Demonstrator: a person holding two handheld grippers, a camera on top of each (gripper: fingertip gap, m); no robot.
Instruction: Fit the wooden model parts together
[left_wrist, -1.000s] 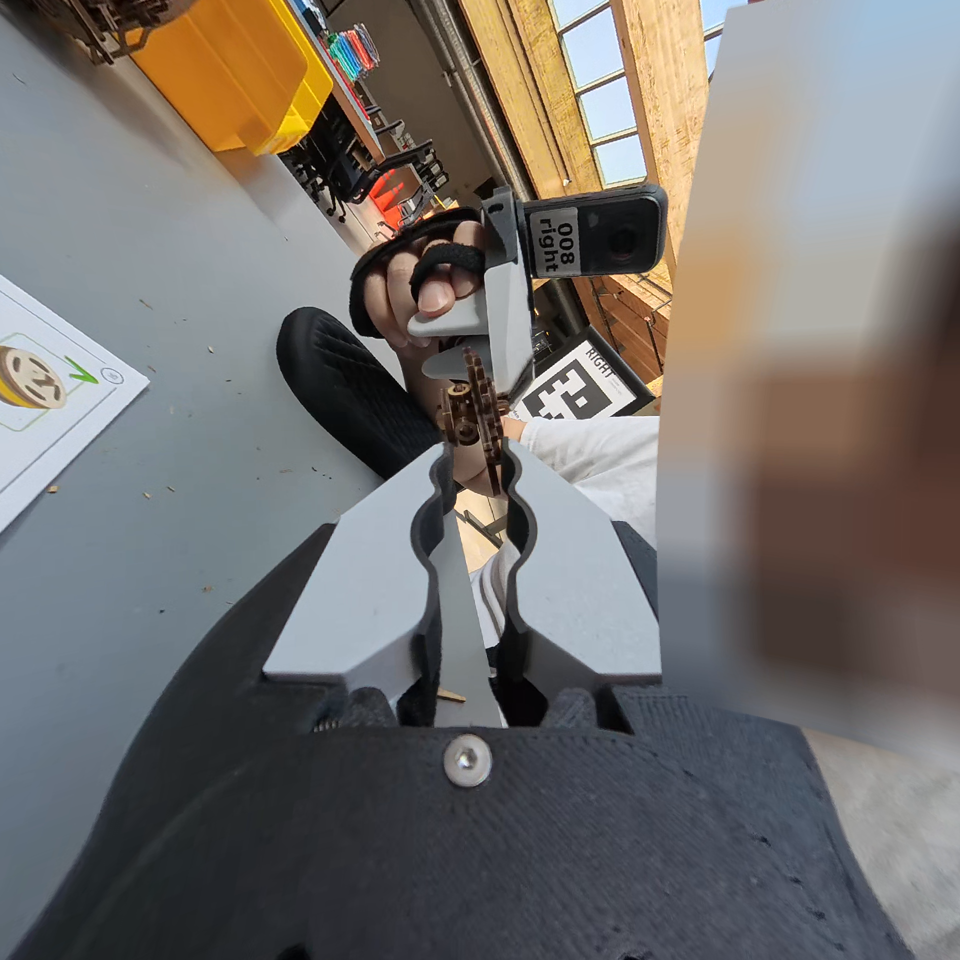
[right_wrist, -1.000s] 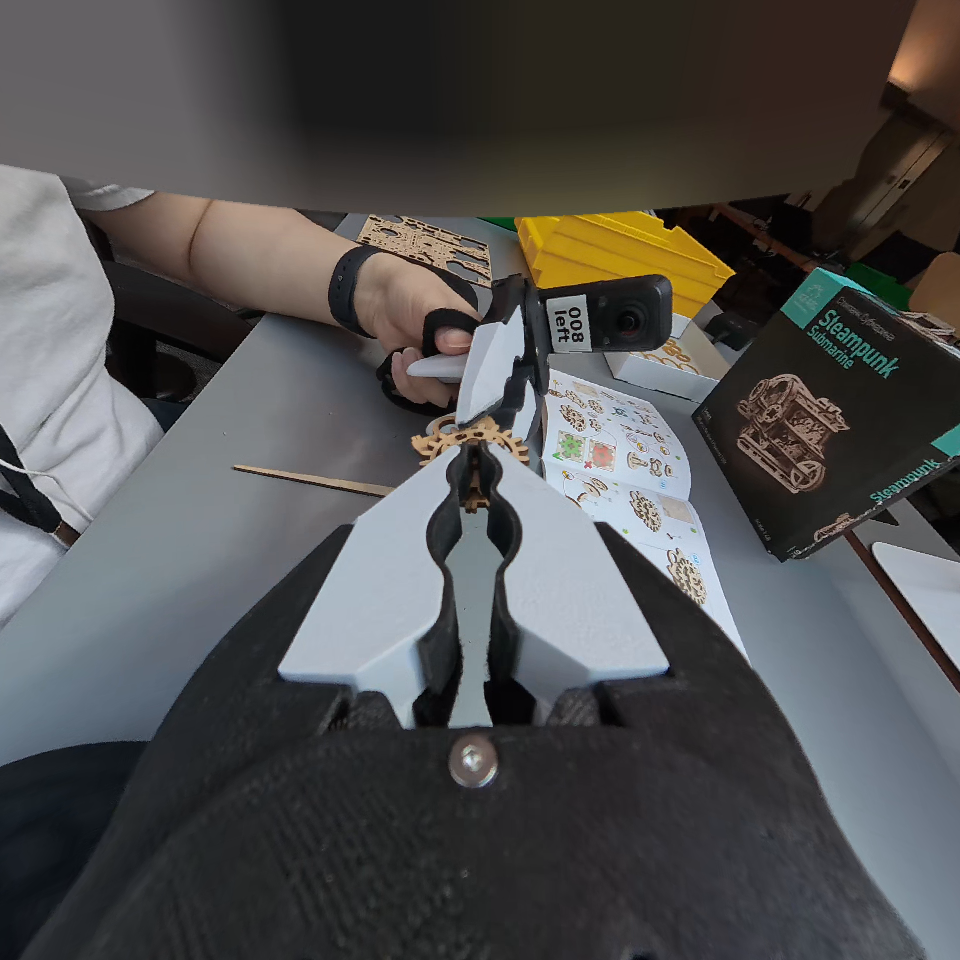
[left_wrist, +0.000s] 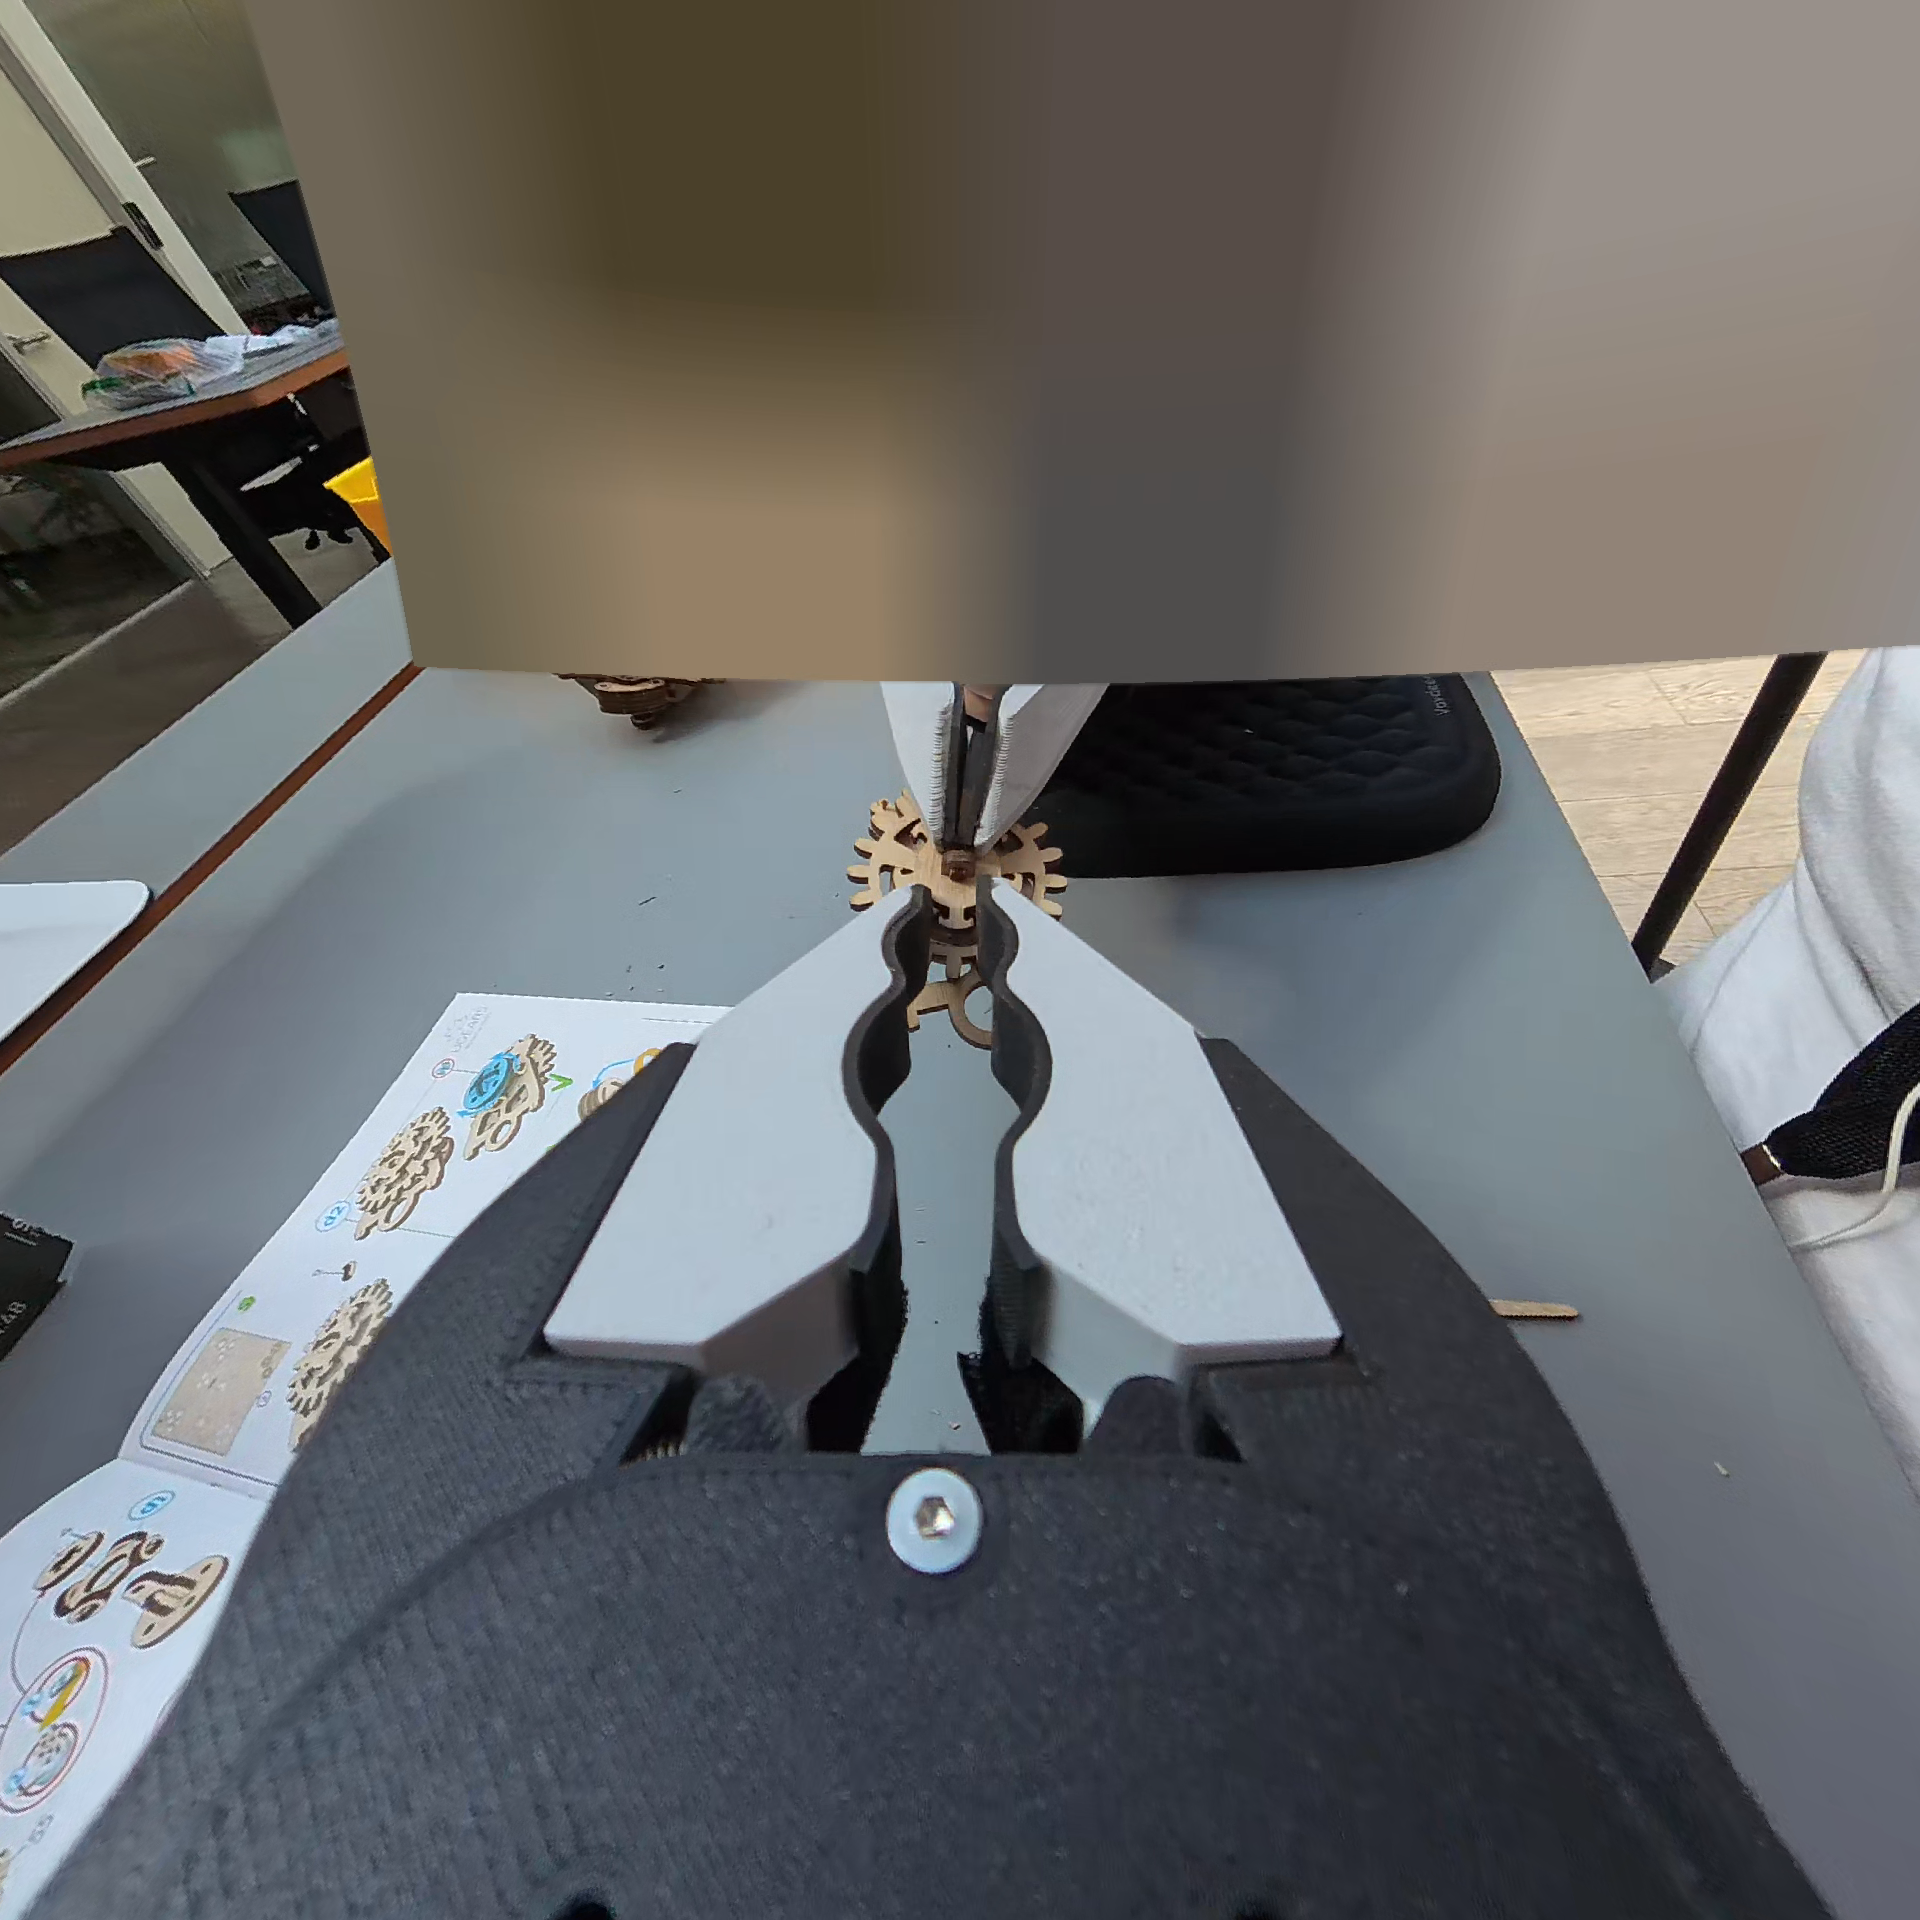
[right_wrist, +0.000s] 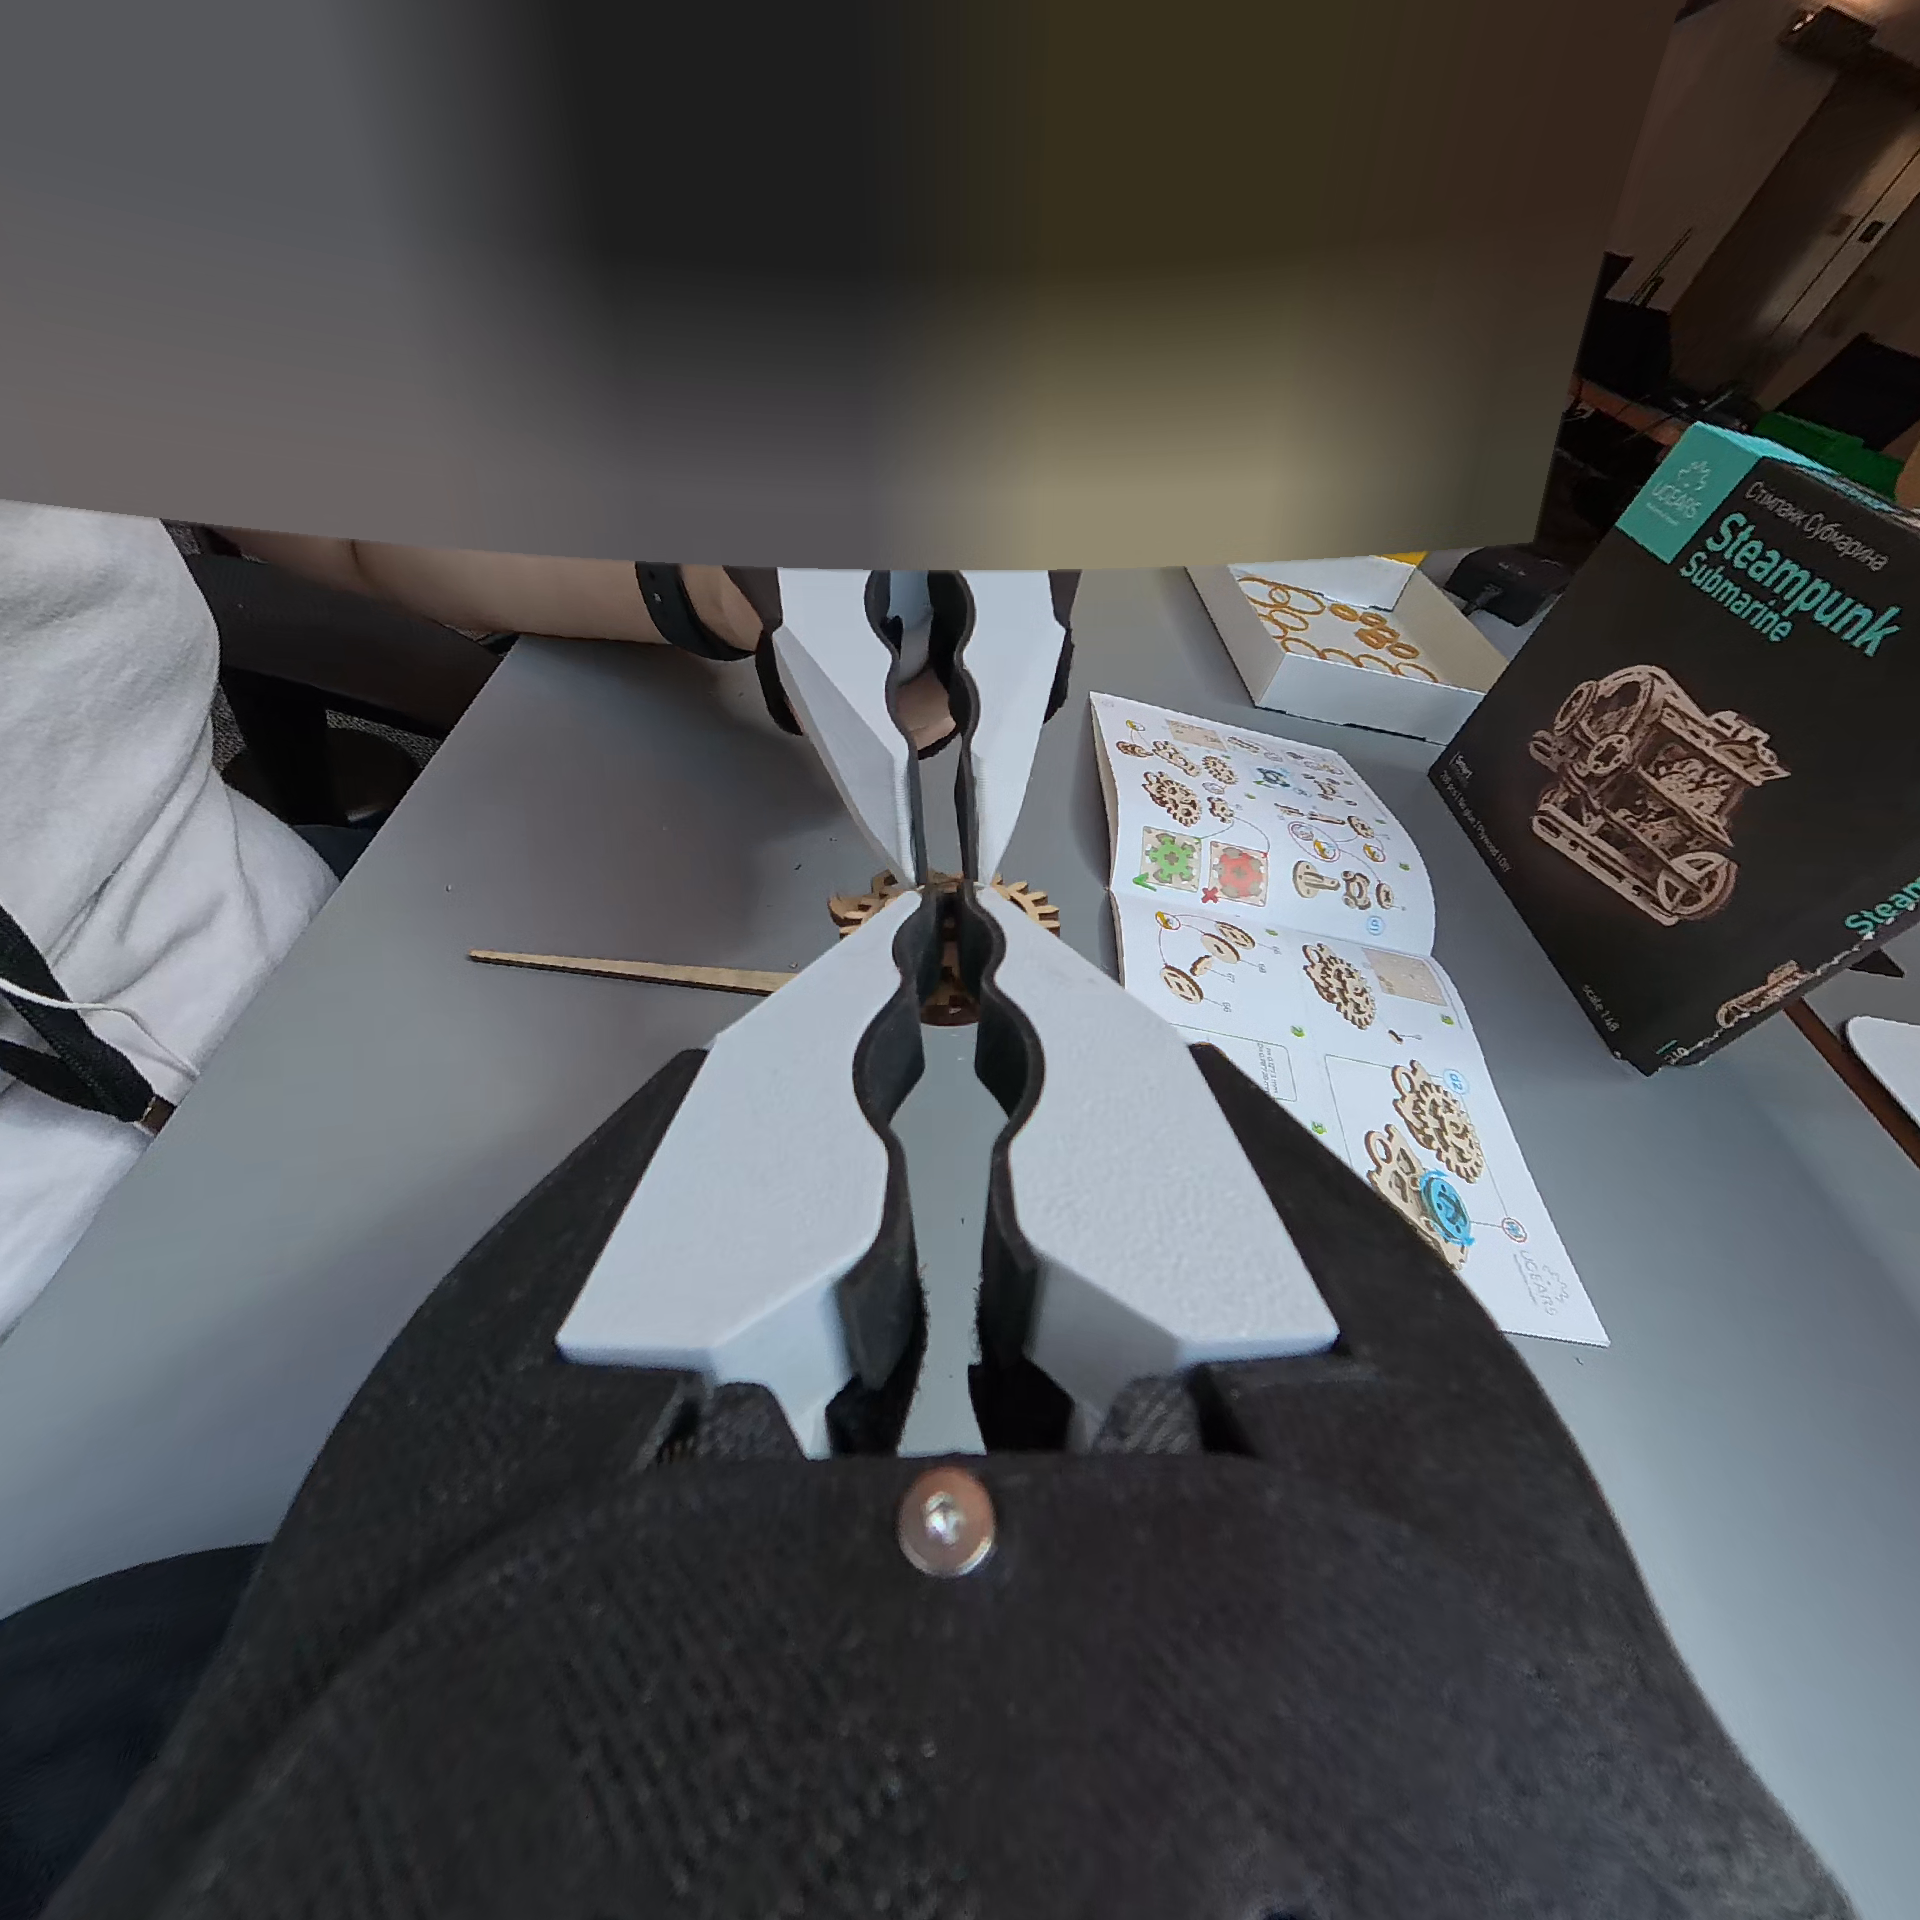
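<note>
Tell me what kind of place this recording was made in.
Likely an office or workshop room used for hobby assembly: a grey work table holds an open instruction booklet and a dark model-kit box, and another desk stands behind.

Your left gripper and right gripper meet tip to tip, jaws nearly closed, each pinching the wooden gear.

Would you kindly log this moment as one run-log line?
left gripper: shut on wooden gear assembly | right gripper: shut on same assembly | assembly: low over grey table | phase: fitting
</note>
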